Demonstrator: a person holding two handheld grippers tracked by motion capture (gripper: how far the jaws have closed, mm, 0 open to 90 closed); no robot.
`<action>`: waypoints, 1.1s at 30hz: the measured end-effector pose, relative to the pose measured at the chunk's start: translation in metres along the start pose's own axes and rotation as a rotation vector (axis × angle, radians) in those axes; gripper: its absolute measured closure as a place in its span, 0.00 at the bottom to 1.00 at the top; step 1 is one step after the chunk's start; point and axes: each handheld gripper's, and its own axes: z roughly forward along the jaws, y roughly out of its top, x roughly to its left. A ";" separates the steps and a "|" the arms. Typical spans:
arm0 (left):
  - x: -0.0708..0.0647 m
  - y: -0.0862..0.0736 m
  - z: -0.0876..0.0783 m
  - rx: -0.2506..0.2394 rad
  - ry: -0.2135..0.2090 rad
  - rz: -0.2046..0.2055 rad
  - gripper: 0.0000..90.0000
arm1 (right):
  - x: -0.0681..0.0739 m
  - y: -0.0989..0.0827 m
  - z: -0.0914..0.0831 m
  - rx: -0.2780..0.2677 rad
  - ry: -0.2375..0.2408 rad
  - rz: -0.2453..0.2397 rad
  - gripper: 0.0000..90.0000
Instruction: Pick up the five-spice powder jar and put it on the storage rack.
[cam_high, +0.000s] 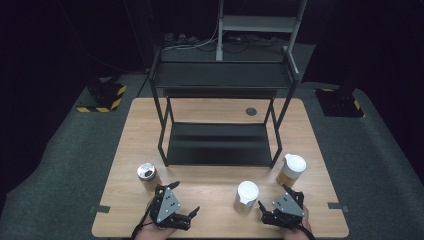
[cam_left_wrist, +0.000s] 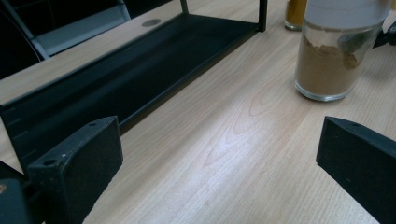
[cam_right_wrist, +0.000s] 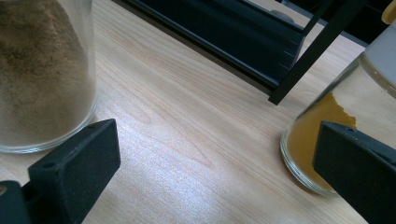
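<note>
While all three jars stand on the worktop (cam_high: 125, 150) before the black shelf rack (cam_high: 220, 145), the silver-lidded jar (cam_high: 146, 173) sits just beyond the left gripper (cam_high: 184, 200), fingers open and empty. The brown-powder jar (cam_high: 246, 196) and orange-powder jar (cam_high: 292, 169) flank the right gripper (cam_high: 274, 197), also open, likely staged for shelving.

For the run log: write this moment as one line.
left gripper: open, empty | right gripper: open, empty | brown-powder jar: upright, between grippers | yellow-powder jar: upright by black rack | silver-lid jar: upright
</note>
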 end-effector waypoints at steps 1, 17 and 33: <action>0.000 0.001 -0.002 -0.006 0.001 0.000 0.01 | 0.000 0.000 0.000 0.000 0.000 0.000 0.00; 0.008 0.002 -0.021 -0.063 0.032 -0.003 0.01 | 0.001 0.000 0.000 0.002 0.002 -0.012 0.00; 0.023 -0.003 -0.044 -0.112 0.115 -0.027 0.01 | 0.001 0.000 0.000 0.002 0.003 -0.016 0.00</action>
